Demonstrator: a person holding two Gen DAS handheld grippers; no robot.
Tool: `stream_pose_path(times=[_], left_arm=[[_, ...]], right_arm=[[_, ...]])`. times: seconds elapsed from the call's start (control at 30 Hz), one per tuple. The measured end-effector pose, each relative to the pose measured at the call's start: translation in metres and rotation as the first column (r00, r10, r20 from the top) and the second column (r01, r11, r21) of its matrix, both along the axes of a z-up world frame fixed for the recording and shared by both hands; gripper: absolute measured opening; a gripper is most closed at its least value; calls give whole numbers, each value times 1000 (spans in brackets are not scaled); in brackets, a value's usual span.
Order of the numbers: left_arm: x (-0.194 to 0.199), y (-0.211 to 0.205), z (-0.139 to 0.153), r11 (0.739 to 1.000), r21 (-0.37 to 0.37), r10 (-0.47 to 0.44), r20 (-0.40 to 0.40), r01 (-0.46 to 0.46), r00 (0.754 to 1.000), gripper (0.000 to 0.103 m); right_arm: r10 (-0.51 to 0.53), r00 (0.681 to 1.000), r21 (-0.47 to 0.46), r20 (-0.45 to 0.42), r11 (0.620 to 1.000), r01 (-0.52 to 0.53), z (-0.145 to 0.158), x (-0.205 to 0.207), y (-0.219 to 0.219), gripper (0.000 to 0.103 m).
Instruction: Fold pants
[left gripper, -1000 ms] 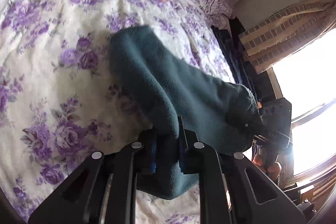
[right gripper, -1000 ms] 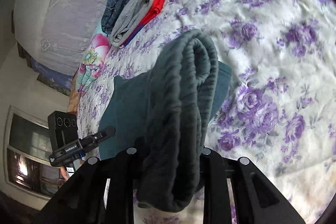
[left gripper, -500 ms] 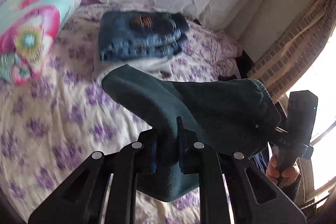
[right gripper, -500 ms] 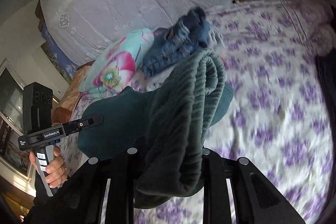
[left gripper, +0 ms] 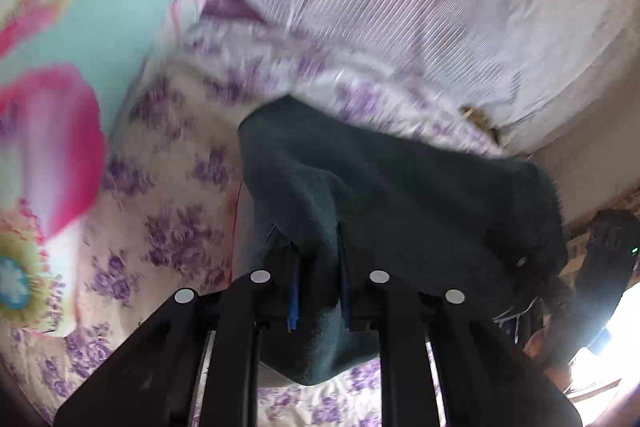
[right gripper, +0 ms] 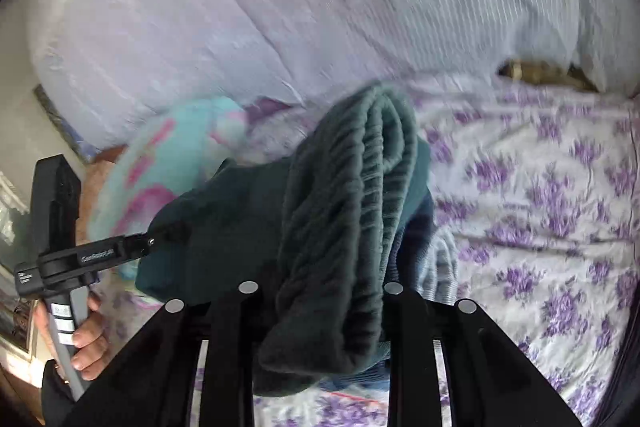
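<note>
Two grippers hold one pair of dark green fleece pants (left gripper: 400, 195) up off the bed (right gripper: 540, 195), stretched between them. The left gripper (left gripper: 316, 259) has its jaws pressed together on a fold of the fabric, which hangs down past the blue-edged fingers (left gripper: 293, 291) and hides the fingertips. The right gripper (right gripper: 320, 291) pinches the ribbed waistband end of the pants (right gripper: 344, 211), bunched thick enough to cover both fingers entirely.

Only one bit of writing can be made out: in the right wrist view the left gripper (right gripper: 156, 239) carries pale lettering along its black arm that looks like "GenRobot.AI", though blur makes the last letters uncertain. A small white label on its end and another on the grey handle are too smeared to read. The left hand (right gripper: 86, 339) wraps that handle, partly cut off by the edge.

Both views are streaked by motion. A turquoise and pink flowered pillow (left gripper: 60, 107) lies blurred at the head of the bed, half hidden behind the pants in the right view. Behind hangs a pale ribbed cloth (right gripper: 320, 7). Something grey-blue (right gripper: 440, 263) peeks from under the waistband, its nature unclear.
</note>
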State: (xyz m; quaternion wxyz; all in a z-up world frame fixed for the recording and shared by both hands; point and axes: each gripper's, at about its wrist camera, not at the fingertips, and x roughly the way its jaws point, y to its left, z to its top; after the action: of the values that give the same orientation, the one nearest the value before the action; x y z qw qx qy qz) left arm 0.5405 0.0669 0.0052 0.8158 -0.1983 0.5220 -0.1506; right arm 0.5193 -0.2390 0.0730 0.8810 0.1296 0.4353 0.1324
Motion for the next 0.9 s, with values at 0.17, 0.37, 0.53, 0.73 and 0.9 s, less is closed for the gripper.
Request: stream_pose_path(times=[0.17, 0.37, 0.53, 0.73, 0.9], left_arm=[[-7, 17, -3, 999, 19, 45, 8, -45, 999, 35], [-63, 37, 44, 982, 143, 112, 110, -128, 988, 48], [-163, 16, 78, 936, 308, 69, 304, -167, 950, 98], [-304, -17, 52, 923, 369, -23, 332, -107, 943, 98], [-384, -34, 18, 915, 383, -10, 336, -127, 942, 98]], right_arm=[[-11, 1000, 10, -7, 1000, 11, 20, -15, -7, 56], [-181, 975, -157, 128, 967, 200, 74, -75, -15, 79], [-258, 951, -271, 169, 916, 297, 76, -153, 0, 91], [-179, 972, -314, 150, 924, 218, 20, -275, 29, 97], [-166, 973, -247, 160, 948, 202, -28, -357, 41, 97]])
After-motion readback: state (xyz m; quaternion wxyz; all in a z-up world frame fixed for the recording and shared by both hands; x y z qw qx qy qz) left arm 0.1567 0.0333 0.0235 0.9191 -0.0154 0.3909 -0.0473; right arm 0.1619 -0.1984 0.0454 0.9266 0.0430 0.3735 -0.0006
